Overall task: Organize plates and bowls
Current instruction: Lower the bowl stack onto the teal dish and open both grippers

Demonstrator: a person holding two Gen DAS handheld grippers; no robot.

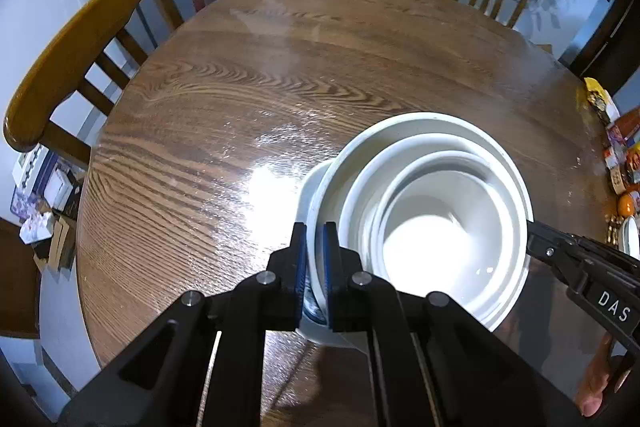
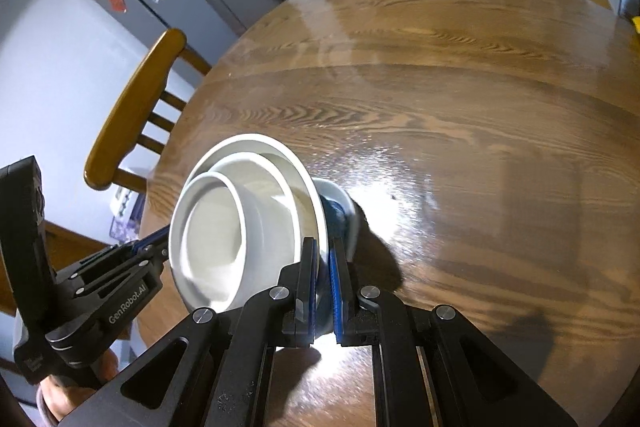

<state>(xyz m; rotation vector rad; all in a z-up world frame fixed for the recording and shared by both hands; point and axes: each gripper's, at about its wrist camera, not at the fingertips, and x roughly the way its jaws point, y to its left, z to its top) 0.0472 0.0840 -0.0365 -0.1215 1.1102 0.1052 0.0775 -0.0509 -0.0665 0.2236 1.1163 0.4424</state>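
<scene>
Stacked dishes carried over the table, held at both rims.

The left gripper (image 1: 315, 269) and right gripper (image 2: 324, 285) were each clamped on opposite rims of the dish stack (image 1: 432, 219), held tilted above the wooden table (image 1: 280, 75). Nesting looked done; set-down was left. The lowest dish, blue-patterned, was mostly hidden, and the destination was not seen.
</scene>
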